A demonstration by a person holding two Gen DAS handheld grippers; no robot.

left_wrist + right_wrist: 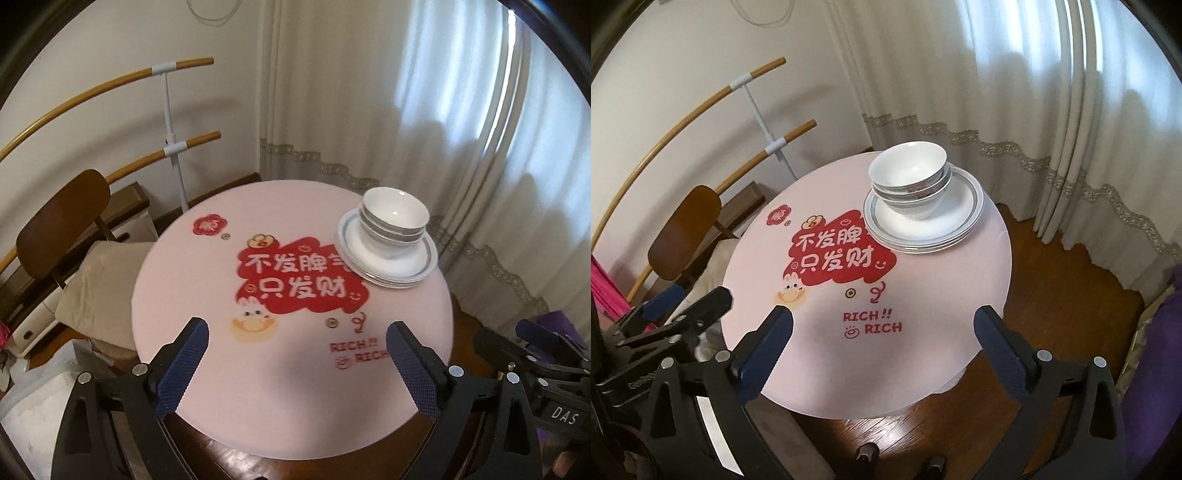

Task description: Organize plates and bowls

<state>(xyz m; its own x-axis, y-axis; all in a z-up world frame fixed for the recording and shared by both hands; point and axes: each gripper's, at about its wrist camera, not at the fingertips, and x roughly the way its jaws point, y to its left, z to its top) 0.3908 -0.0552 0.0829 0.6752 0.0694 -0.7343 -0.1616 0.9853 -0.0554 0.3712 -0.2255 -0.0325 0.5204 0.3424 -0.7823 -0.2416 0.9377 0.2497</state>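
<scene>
A stack of white bowls (394, 218) (909, 181) sits on a stack of white plates with grey rims (388, 264) (960, 221), at the far right of the round pink table (207, 280) (934, 295). My left gripper (297, 328) hovers open over the table's near edge with nothing between its blue-padded fingers (184, 365). My right gripper (884, 317) is open too, above the near side of the table, with nothing in it. The right gripper (546, 343) shows at the lower right of the left wrist view. The left gripper (683, 299) shows at the lower left of the right wrist view.
A brown wooden chair (62, 229) (687, 236) stands left of the table beside a beige cushion (99, 280). A rack with wooden bars (173, 144) (775, 144) leans by the wall. Long curtains (424, 110) (1015, 92) hang behind. Wooden floor (1063, 306) lies right of the table.
</scene>
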